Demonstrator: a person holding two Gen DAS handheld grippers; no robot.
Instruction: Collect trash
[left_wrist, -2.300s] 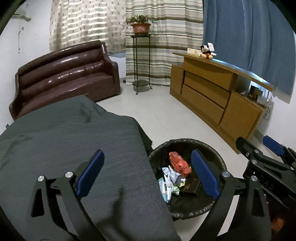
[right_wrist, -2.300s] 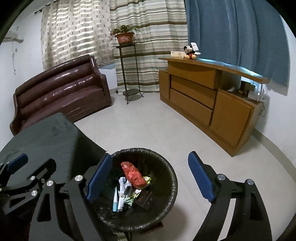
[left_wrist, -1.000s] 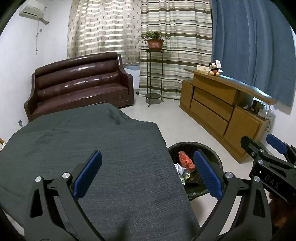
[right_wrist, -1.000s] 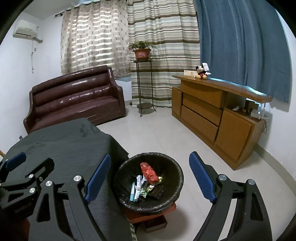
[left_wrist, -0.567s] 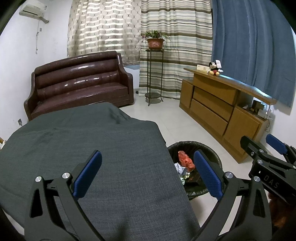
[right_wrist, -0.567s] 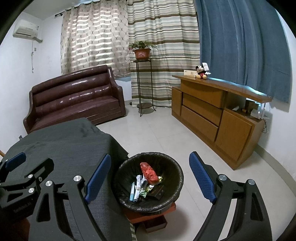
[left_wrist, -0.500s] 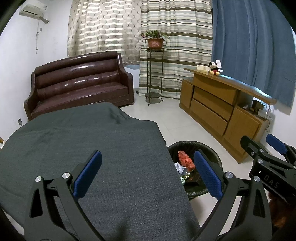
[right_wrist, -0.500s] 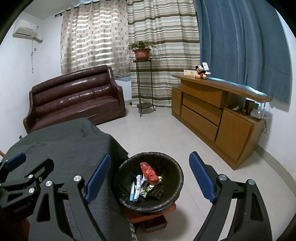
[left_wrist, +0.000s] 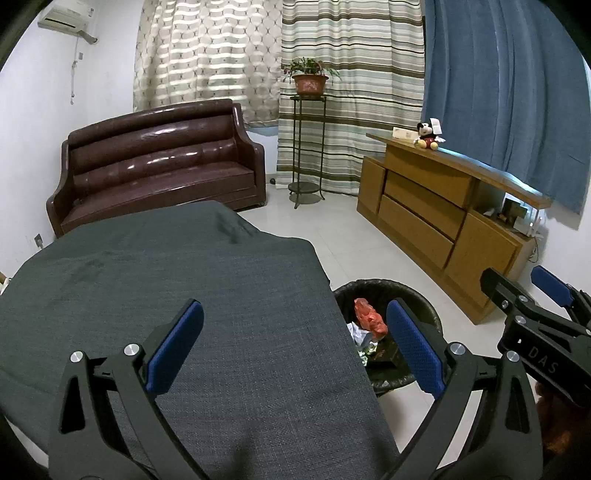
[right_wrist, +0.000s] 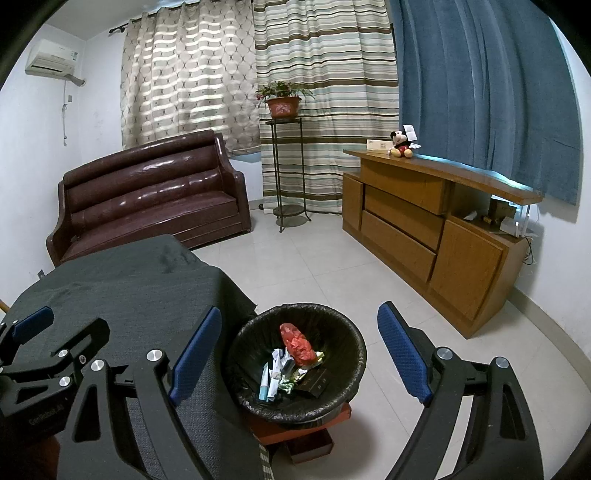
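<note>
Both blue-padded black grippers, left gripper and right gripper, hang released and empty, the round black-lined trash bin at twelve o'clock of the right one.

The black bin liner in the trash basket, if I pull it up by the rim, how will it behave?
The black bin liner looks thin and crinkled, so likely floppy and light. It holds only a few scraps, so it should sag little.

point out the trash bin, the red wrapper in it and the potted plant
trash bin (right_wrist: 347, 332), right wrist view, liner's far rim
red wrapper (right_wrist: 297, 343), right wrist view, its middle
potted plant (right_wrist: 282, 107), right wrist view, the pot
</note>
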